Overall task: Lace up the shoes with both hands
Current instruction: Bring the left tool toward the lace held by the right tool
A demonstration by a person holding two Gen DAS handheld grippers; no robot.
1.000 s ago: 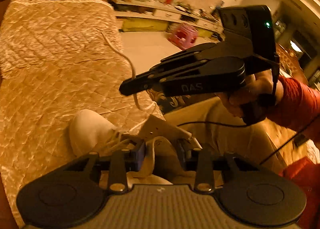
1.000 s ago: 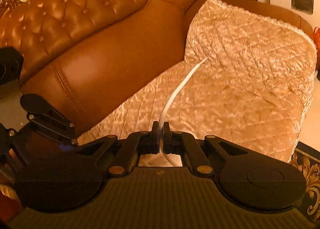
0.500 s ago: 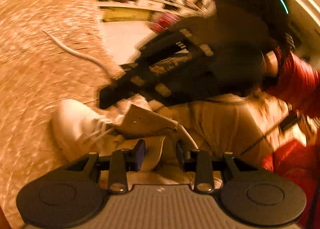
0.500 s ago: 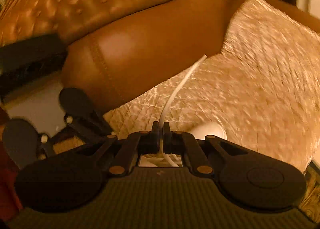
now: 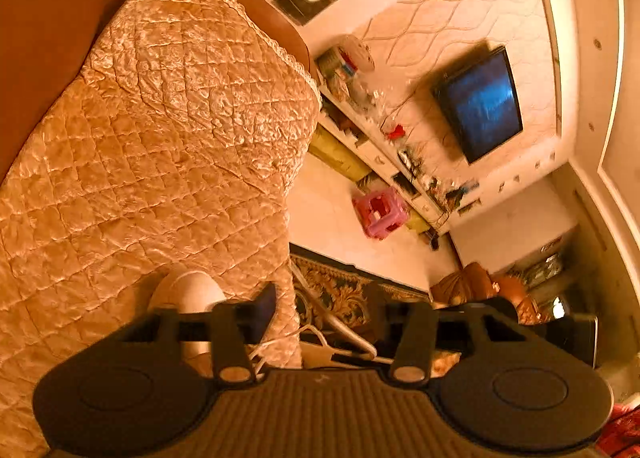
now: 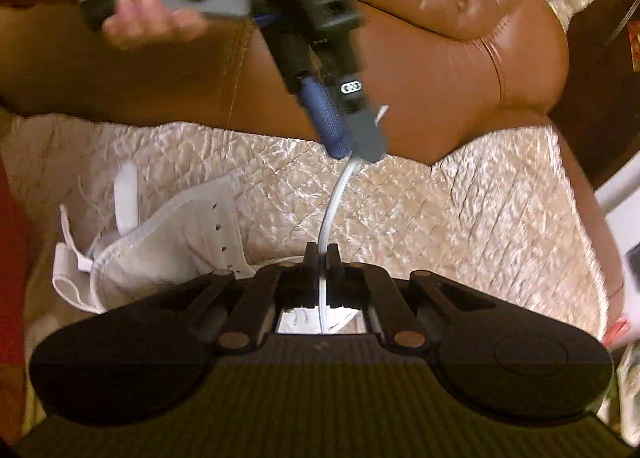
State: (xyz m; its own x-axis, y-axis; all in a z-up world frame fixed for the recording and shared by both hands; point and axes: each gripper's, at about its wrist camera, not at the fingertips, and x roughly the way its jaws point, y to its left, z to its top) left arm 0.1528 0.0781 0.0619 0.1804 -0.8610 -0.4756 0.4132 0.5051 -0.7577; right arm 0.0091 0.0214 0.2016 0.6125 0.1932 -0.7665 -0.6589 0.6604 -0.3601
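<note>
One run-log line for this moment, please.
right tool: shut on lace | left tool: jaws closing around lace farther up | shoe: white, lying on quilted cover

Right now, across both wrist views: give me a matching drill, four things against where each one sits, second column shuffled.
Things:
1. white shoe
2. lace
3. pink stool
4. TV

Places:
A. pinched in the right gripper
B. mounted on the wall
C. lying on the quilted cover
D. standing on the floor

Pairs: 1-C, 2-A, 3-D, 4-B
</note>
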